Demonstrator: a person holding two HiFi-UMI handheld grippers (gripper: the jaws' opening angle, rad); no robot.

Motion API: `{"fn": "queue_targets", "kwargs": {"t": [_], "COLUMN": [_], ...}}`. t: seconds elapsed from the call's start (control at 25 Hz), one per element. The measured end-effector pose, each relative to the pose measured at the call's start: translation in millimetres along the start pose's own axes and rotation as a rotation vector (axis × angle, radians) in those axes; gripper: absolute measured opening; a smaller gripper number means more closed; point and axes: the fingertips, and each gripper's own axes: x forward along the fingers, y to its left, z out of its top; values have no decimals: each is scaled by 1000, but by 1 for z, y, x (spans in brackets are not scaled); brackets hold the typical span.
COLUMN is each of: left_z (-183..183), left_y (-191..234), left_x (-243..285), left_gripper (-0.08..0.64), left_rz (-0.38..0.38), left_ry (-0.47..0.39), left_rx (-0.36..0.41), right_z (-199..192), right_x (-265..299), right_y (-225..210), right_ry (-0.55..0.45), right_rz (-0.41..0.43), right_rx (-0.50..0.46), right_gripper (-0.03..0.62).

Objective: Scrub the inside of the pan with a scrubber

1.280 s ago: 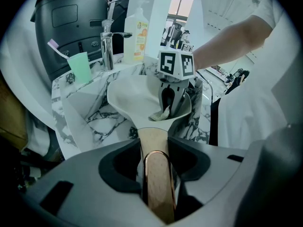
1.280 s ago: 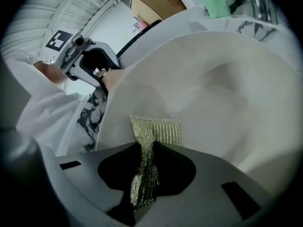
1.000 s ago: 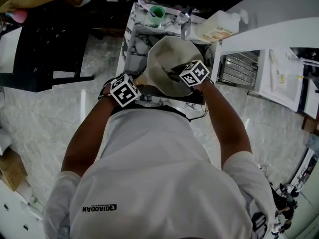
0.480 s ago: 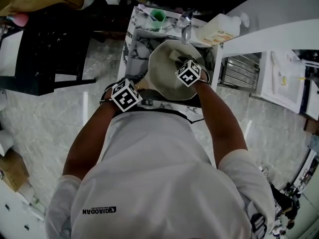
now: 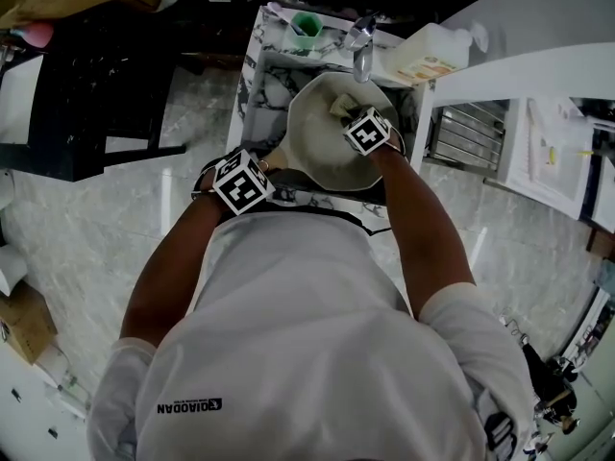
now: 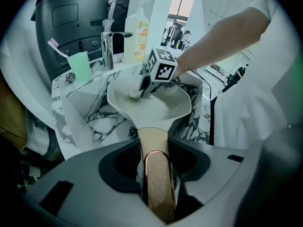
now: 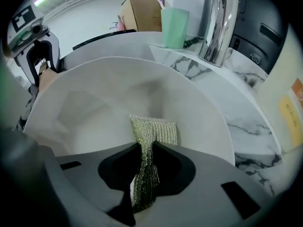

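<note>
We've got L claw clamped on pan handle and R claw pinching mesh scrubber, its tip vs pan wall just ahead. Risk: a hard push and scrubber slips out, or pan twists.

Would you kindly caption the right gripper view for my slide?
Right gripper holding a mesh scrubber inside the white pan, faucet behind.

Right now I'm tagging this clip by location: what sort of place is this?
Probably a small washbasin stand, kitchen or washroom unclear: a white marble-patterned sink with a tall chrome tap, a mint-green plastic cup holding a toothbrush, and a pale pump bottle beside it.
</note>
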Motion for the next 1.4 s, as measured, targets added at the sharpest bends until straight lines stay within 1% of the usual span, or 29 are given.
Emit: {"fn": "queue_targets", "kwargs": {"t": [0.16,0.24,0.36,0.44,0.52,0.72,0.84,1.0,1.2,1.4], "left_z": [0,0,-1,0,0,0,1,0,0,1], "left_y": [0,0,-1,-1,-1,-1,0,-1,-2,-1], "left_x": [1,1,0,0,0,0,0,-1,0,-1], "left_gripper": [187,186,186,186,187,186,186,186,186,186], "left_rz": [-1,-1,-1,-1,-2,-3,-2,-1,0,5], "left_ry": [0,0,1,1,1,2,0,-1,-2,-2], "left_rx": [-1,-1,-1,-1,-2,-4,0,0,4,4], "right_z": [-16,-21,-31,-35,-38,-48,-56,-66,-79,-84], "right_x": [4,9,10,9,8,6,4,-1,-8,-12], "right_y": [-4,-1,7,7,7,11,14,29,50,62], "right_ry": [36,31,38,40,55,132,188,267,341,377], "right_rz": [-16,5,52,65,68,57,71,146,224,274], "right_rx": [81,137,269,351,397,417,434,473,459,445], "right_gripper": [89,91,97,95,95,96,97,98,98,98]}}
